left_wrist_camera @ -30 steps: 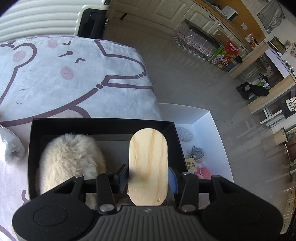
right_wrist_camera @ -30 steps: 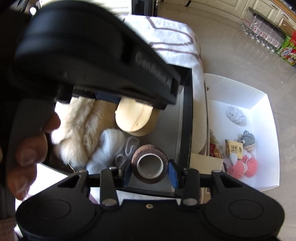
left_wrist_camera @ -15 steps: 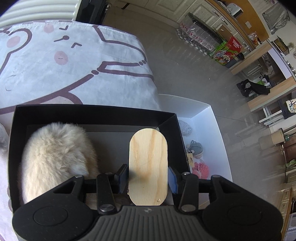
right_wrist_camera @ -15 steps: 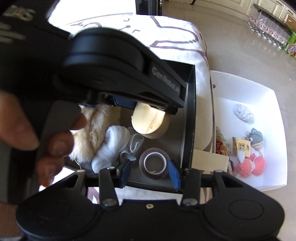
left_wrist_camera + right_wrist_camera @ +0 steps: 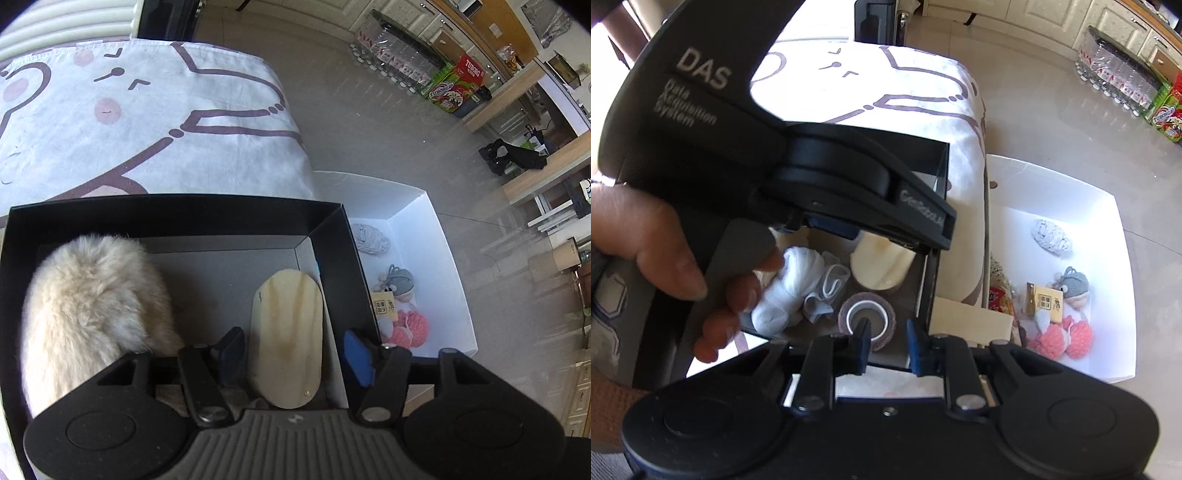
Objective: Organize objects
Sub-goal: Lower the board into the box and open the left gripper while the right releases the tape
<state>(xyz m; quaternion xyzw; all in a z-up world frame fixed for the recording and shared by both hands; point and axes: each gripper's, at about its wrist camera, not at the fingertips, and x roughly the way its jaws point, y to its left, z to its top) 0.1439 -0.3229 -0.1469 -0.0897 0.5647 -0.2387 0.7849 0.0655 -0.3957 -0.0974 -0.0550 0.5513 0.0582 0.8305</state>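
Spreading, left claw (image 5: pixel 291 352) has dropped the wooden board (image 5: pixel 286 339); right claw (image 5: pixel 886 341) now closed, empty.

Printed in pale letters on the black body of the left hand-held gripper (image 5: pixel 834 229), seen from the right wrist view: "DAS", with "Data Acquisition System" in smaller lines under it. Farther down the same body, near the fingers, a blurred brand mark beginning "Gen", the rest unreadable. On the red and green cartons (image 5: pixel 458 86) standing on the floor by the cabinets: "TUBORG", twice. On the small yellow tag (image 5: pixel 384 308) in the white box: print too small to read.
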